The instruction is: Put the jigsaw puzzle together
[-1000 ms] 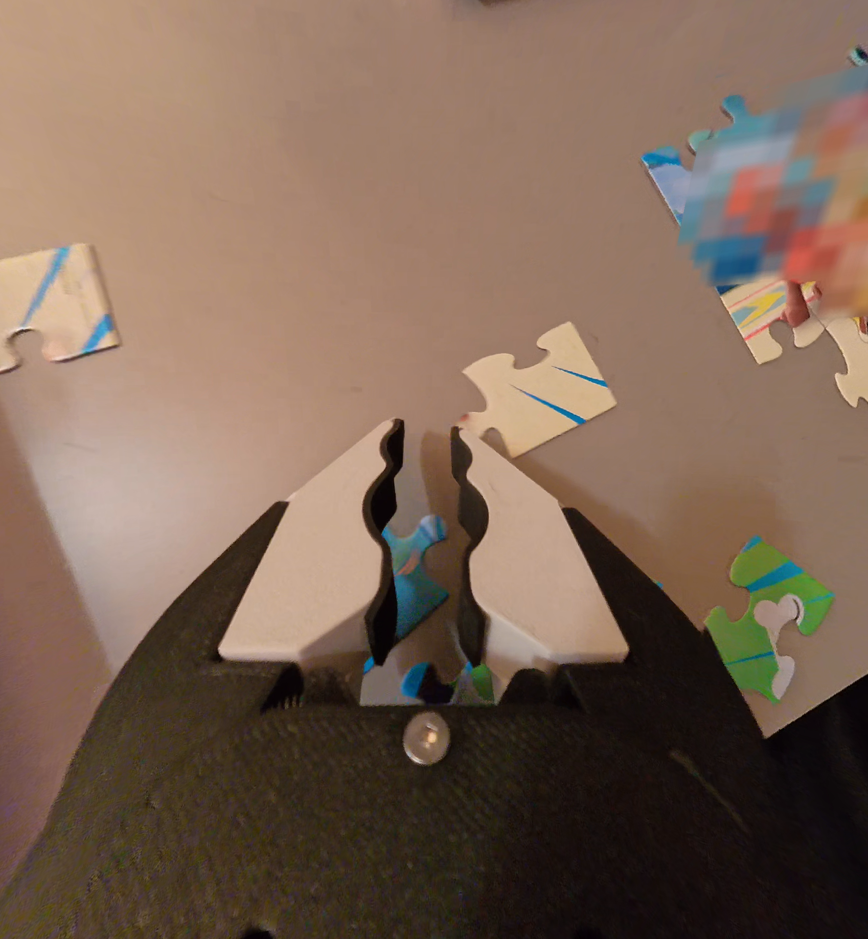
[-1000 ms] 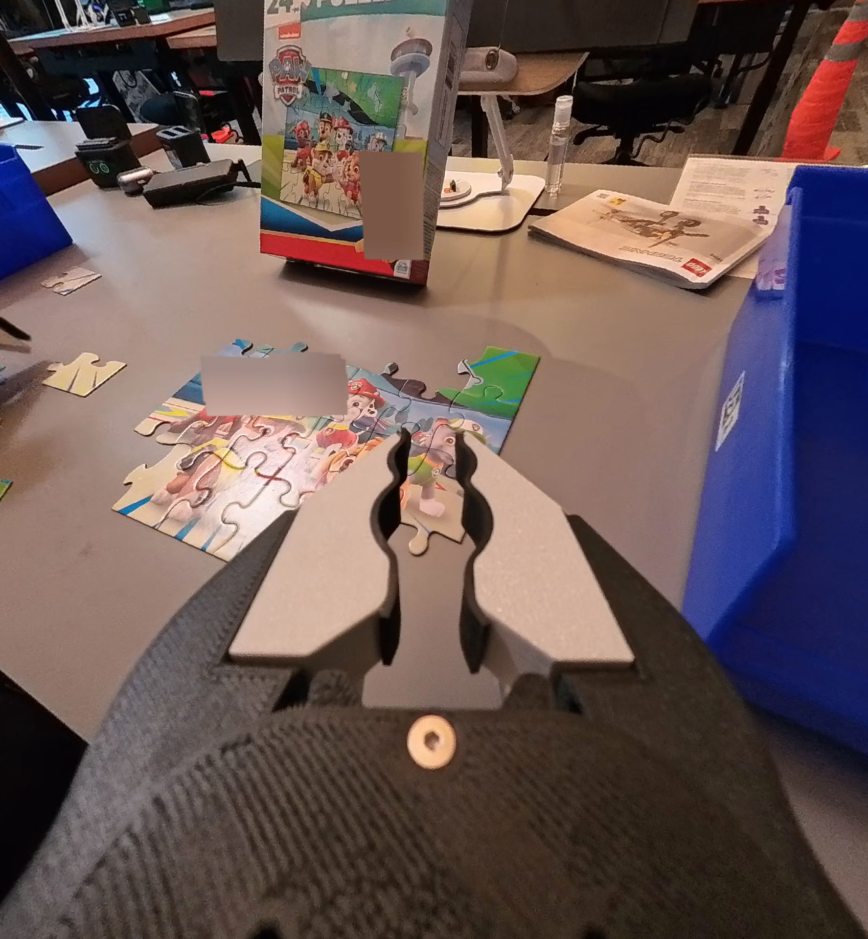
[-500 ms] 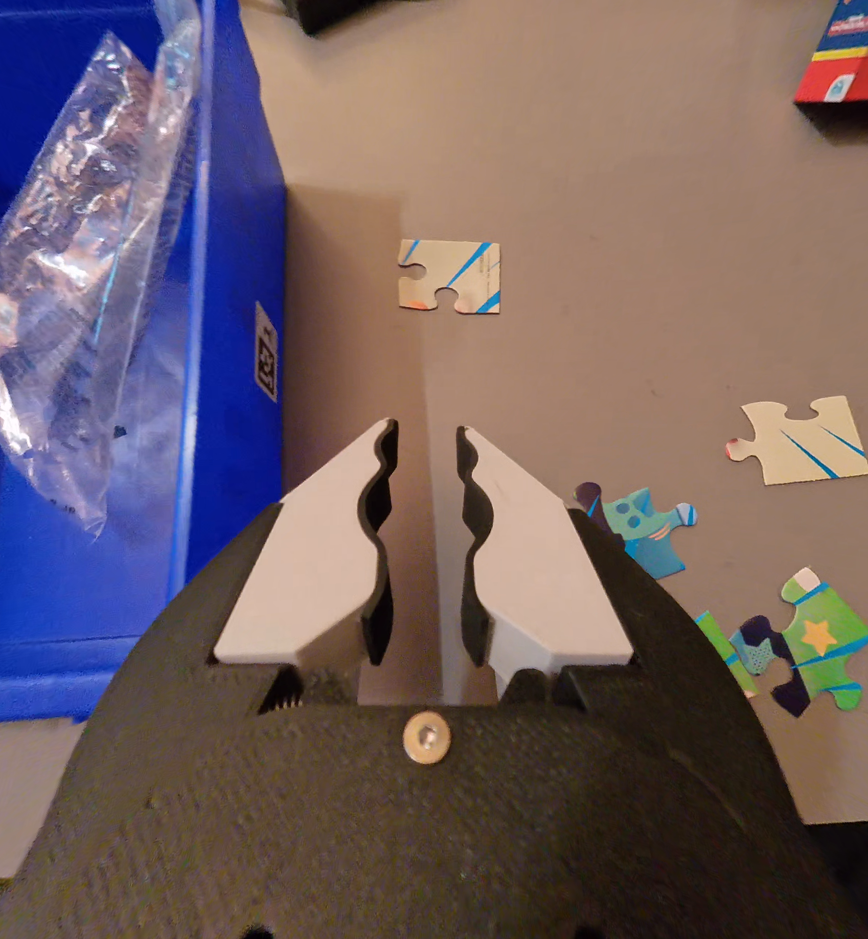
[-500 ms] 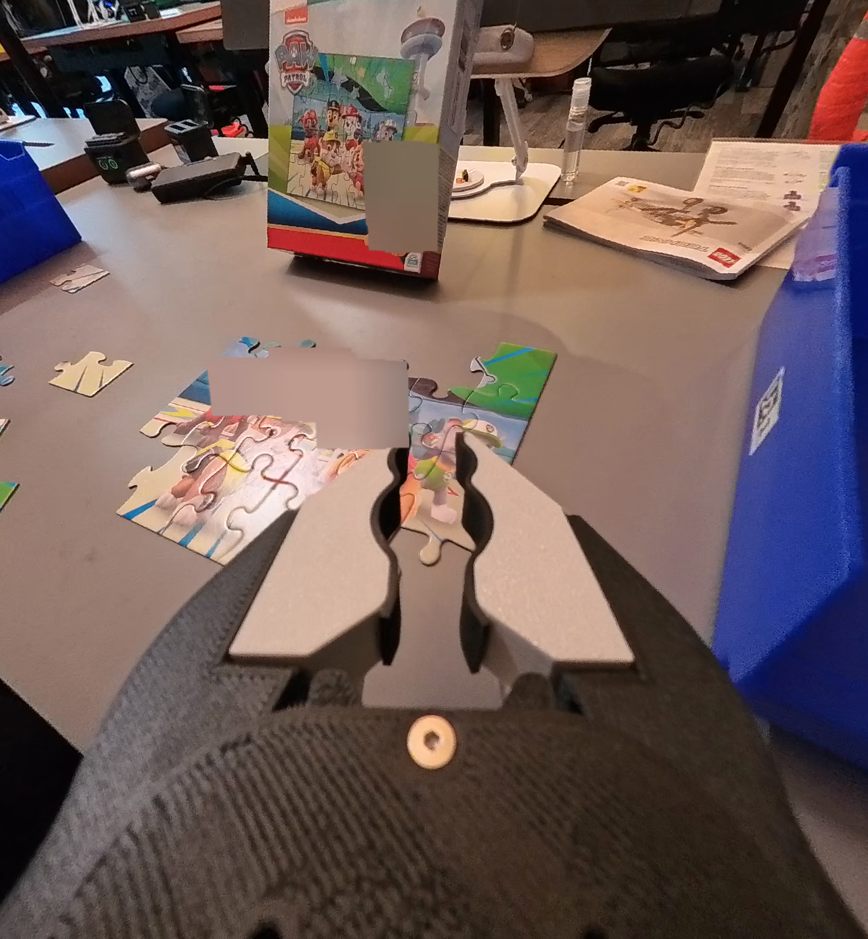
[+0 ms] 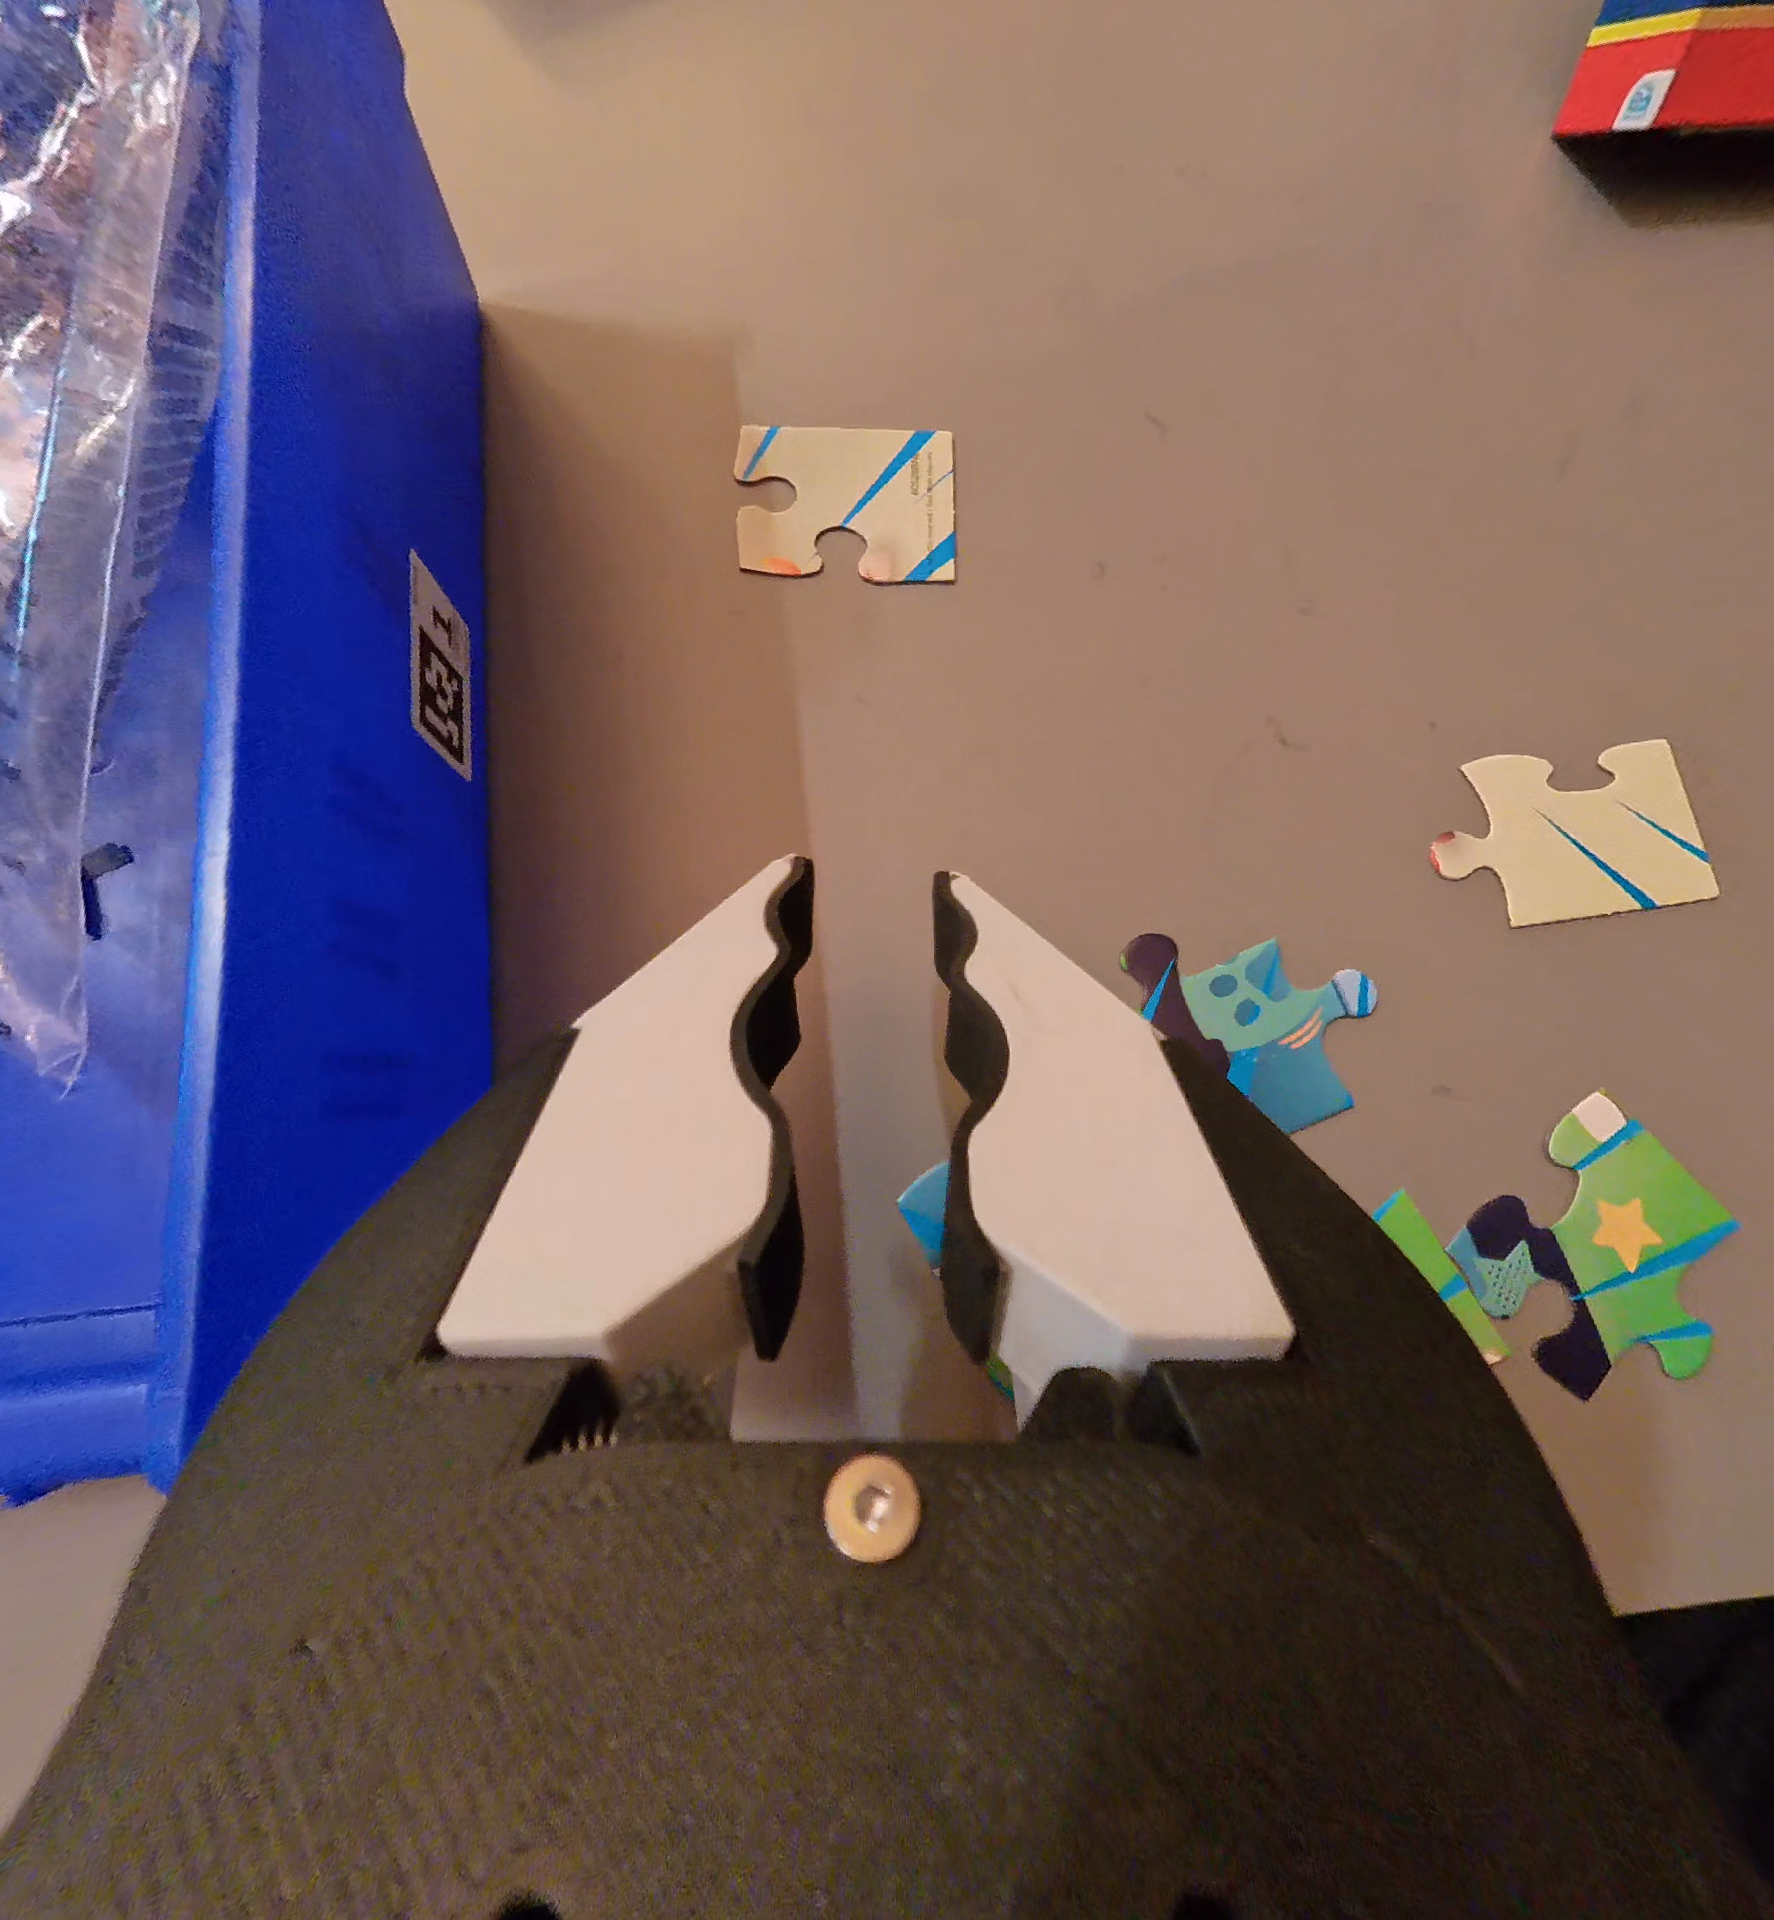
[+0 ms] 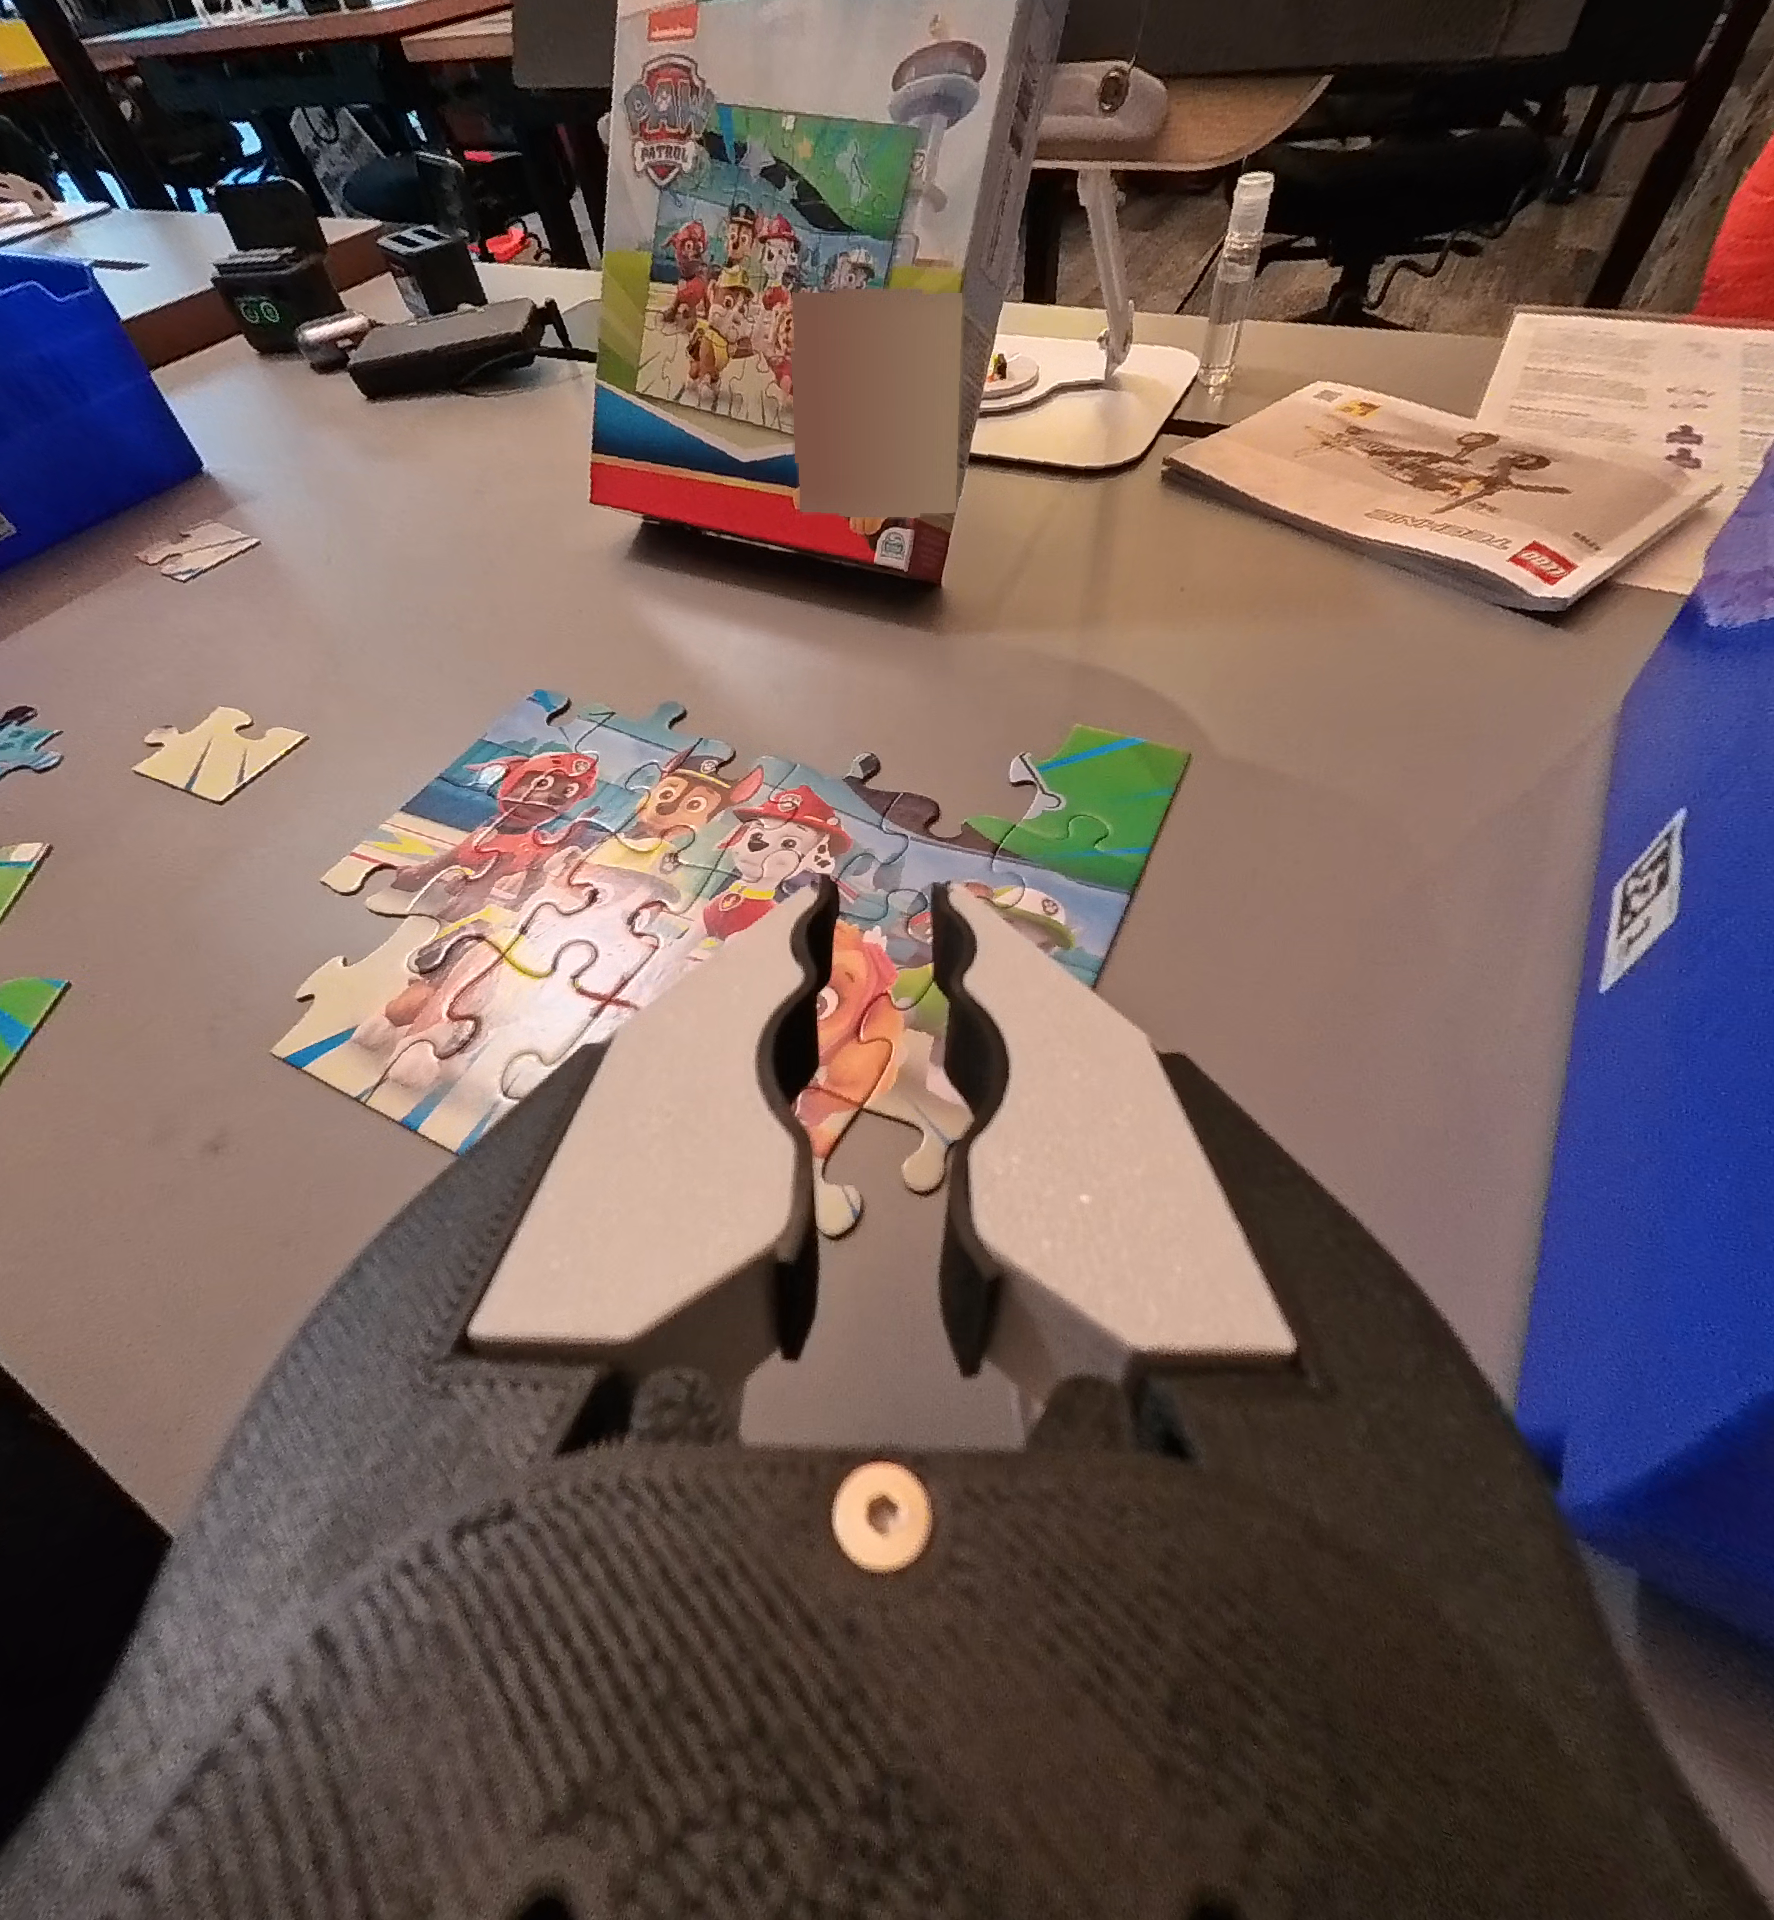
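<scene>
My left gripper (image 5: 872, 873) is open with nothing between its pads. It hangs over the grey table (image 5: 1174, 364), close to the right of a blue bin (image 5: 332, 727). A cream puzzle piece with blue stripes (image 5: 847, 504) lies ahead of it. A teal piece (image 5: 1267, 1023) lies just right of its right finger. My right gripper (image 6: 885, 899) is open and hovers over the near right part of a partly assembled cartoon-dog puzzle (image 6: 592, 883). The puzzle shows through the gap; no pad touches it.
Left wrist view: a clear plastic bag (image 5: 21, 416) in the bin, a cream piece (image 5: 1579, 836), a green star piece (image 5: 1610, 1236), a red box corner (image 5: 1714, 73). Right wrist view: an upright puzzle box (image 6: 789, 281), a booklet (image 6: 1434, 499), a blue bin (image 6: 1735, 1039) at right, loose pieces (image 6: 223, 753) at left. My right fingertips sit around 50 centimetres from my left ones. The teal piece (image 5: 1267, 1023) is about 9 centimetres from my left fingertips. Look for it in the right wrist view (image 6: 5, 751) too. The partly assembled cartoon-dog puzzle (image 6: 592, 883) is about 15 centimetres from my right fingertips.
My left gripper opened a little and swung left to the blue bin; the teal piece seen between its fingers a second ago now lies on the table beside it. My right gripper shifted slightly over the puzzle.
</scene>
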A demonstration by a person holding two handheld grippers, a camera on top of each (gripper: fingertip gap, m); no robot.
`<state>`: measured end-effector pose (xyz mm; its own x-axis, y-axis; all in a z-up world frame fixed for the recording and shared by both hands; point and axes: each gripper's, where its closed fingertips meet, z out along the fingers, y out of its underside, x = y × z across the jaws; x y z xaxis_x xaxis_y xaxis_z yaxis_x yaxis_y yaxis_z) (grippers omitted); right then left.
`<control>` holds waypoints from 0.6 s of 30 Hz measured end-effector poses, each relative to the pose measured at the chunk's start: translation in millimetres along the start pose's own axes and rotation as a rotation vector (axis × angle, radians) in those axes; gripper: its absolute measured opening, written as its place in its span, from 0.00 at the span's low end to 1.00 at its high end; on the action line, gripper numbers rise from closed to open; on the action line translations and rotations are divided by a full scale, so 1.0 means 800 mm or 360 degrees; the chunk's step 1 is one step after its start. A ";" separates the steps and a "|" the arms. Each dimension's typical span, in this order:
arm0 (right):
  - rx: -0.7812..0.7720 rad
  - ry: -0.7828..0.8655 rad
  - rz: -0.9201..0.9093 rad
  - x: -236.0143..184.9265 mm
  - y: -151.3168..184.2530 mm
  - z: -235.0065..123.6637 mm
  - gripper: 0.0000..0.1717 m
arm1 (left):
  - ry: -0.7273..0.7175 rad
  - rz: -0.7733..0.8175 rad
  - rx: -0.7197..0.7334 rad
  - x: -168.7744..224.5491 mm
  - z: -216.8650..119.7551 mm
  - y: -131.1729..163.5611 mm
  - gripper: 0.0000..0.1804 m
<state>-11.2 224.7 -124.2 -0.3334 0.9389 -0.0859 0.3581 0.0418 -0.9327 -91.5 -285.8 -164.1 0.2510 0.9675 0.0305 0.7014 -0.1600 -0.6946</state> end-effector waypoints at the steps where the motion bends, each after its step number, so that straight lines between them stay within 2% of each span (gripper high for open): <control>1: 0.0002 0.0002 0.0003 0.000 0.000 -0.001 0.10 | 0.0004 0.0004 0.0000 0.001 0.000 -0.001 0.12; 12: 0.0010 0.0003 0.0019 0.001 0.002 -0.003 0.09 | 0.0018 0.0021 -0.0001 0.010 0.003 -0.003 0.12; 15: 0.0013 0.0002 0.0020 0.002 0.002 -0.003 0.10 | 0.0023 -0.0018 0.0027 0.010 0.004 -0.006 0.24; 18: 0.0017 0.0000 0.0024 0.002 0.002 -0.003 0.10 | 0.0089 -0.0087 0.0101 0.017 0.008 -0.018 0.29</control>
<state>-8.9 227.2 -124.7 -0.3281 0.9393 -0.0998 0.3539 0.0242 -0.9350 -102.4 -269.0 -158.2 0.2516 0.9617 0.1086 0.6719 -0.0928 -0.7348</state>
